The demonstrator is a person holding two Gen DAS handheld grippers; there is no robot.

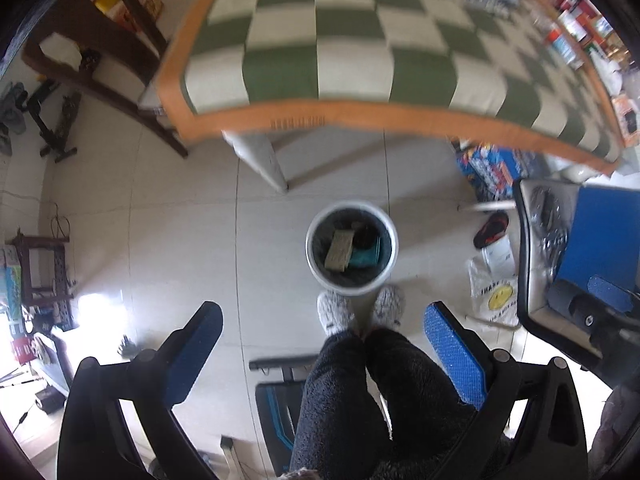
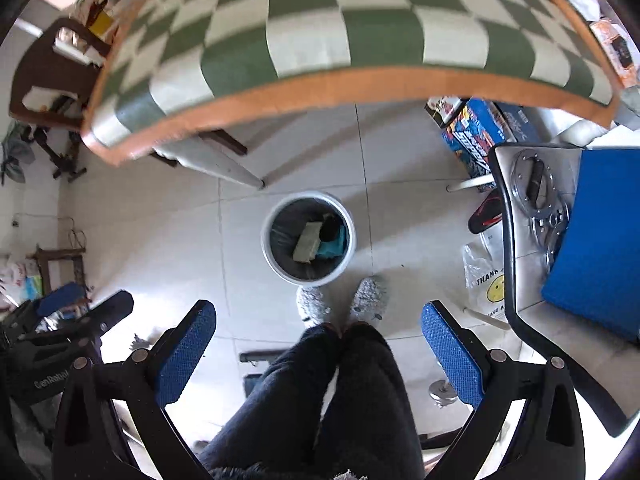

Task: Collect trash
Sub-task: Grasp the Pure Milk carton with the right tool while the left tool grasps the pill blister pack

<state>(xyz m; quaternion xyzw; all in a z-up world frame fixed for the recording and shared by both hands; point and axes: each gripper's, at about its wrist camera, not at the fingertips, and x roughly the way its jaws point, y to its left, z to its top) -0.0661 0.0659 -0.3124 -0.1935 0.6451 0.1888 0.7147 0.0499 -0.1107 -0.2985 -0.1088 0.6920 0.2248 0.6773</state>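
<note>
The trash bin is seen at the centre of the left wrist view, directly ahead of and below the left gripper, and just left of centre in the right wrist view, ahead of the right gripper. Both grippers are held spread wide with nothing between their blue textured pads. The bin stands upright on the pale tiled floor, just in front of the person's slippered feet. It is a round white cylinder with a dark liner; a flat tan block and a teal item are lying inside. No loose trash can be made out on the checkered tablecloth across the top of both frames, which is blurred. Bottles and cans are ranged along its upper right edge in the left view. A thin printed plastic bag, crumpled and soft, is lying on the floor at right of the frame, judged nearer the right gripper, beside a red and black slipper.
</note>
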